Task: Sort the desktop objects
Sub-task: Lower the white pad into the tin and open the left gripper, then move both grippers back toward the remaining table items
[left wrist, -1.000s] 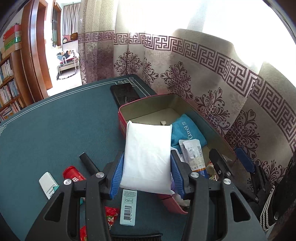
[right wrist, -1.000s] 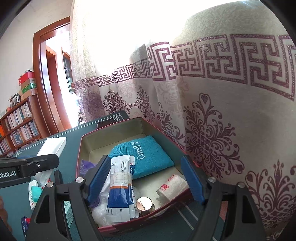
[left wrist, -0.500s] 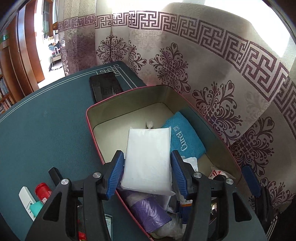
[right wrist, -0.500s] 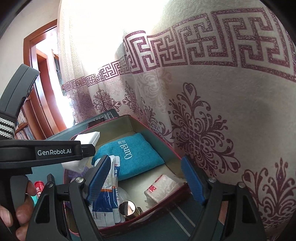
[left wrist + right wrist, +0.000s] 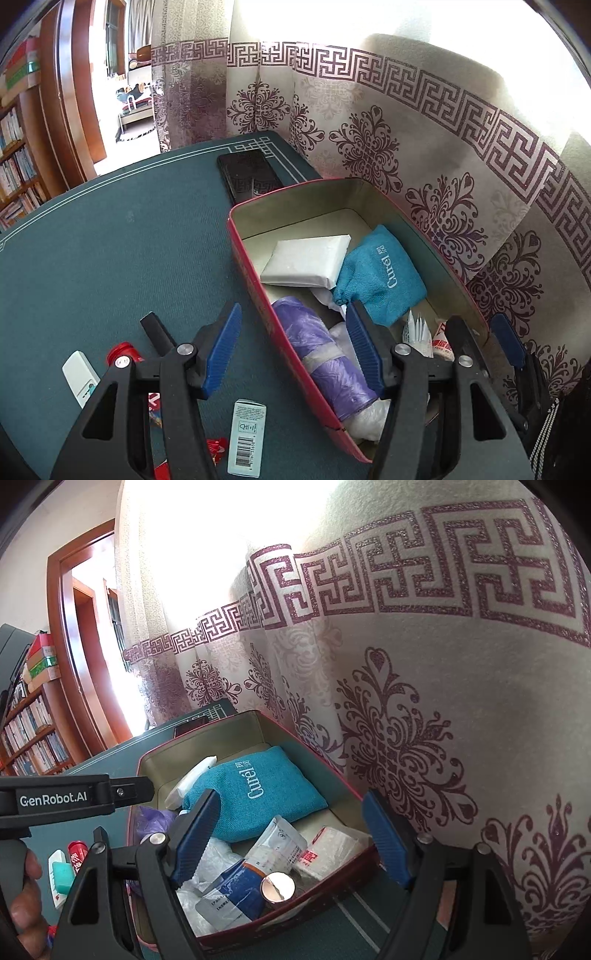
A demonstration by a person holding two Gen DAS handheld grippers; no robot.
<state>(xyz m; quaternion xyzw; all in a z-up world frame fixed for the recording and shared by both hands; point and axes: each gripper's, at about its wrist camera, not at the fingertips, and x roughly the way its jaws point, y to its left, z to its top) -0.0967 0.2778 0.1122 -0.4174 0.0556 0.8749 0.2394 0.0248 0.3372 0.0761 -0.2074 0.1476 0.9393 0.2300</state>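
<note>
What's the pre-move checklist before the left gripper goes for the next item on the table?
1. White packet released into red box: ok, lies inside beside the teal pouch.
2. Left gripper empty: ok, jaws opening, straddling the box wall without gripping it.
3. Right gripper empty: ok, open above the box contents.
4. Next items in view: ok, barcode box, red tube and white stick on the table.
5. Left fingers clear of the box wall for retreat: cannot tell.

Purple roll partly hidden behind tin wall; barcode box cut by bottom edge; pouch print unreadable.
</note>
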